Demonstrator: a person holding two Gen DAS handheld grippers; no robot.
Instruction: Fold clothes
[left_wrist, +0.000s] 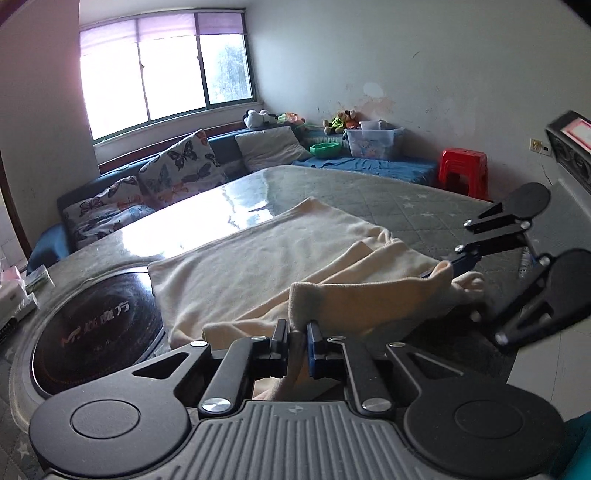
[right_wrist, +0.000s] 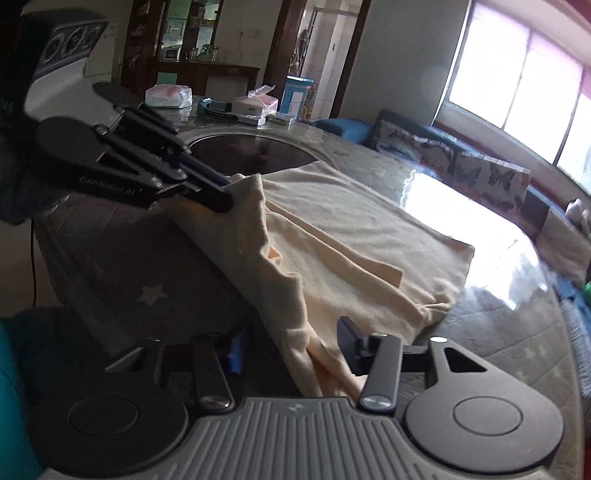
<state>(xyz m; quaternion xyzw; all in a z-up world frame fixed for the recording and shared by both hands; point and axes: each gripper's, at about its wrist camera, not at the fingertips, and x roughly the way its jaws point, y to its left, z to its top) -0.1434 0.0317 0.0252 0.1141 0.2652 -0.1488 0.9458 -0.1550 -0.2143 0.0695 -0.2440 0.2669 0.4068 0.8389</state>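
A cream garment (left_wrist: 258, 254) lies partly folded on the table (left_wrist: 406, 199); it also shows in the right wrist view (right_wrist: 351, 240). My left gripper (left_wrist: 297, 338) is shut on its near edge and lifts it a little; it also shows at the left of the right wrist view (right_wrist: 225, 195). My right gripper (right_wrist: 291, 350) is open, its fingers on either side of the hanging edge at the table's front; the left wrist view shows its tip at the cloth (left_wrist: 448, 267).
A round black hob (left_wrist: 96, 328) is set into the table beside the garment. Boxes and tissue packs (right_wrist: 255, 105) stand at the table's far end. A sofa with butterfly cushions (left_wrist: 177, 170) and a red stool (left_wrist: 463, 171) stand beyond.
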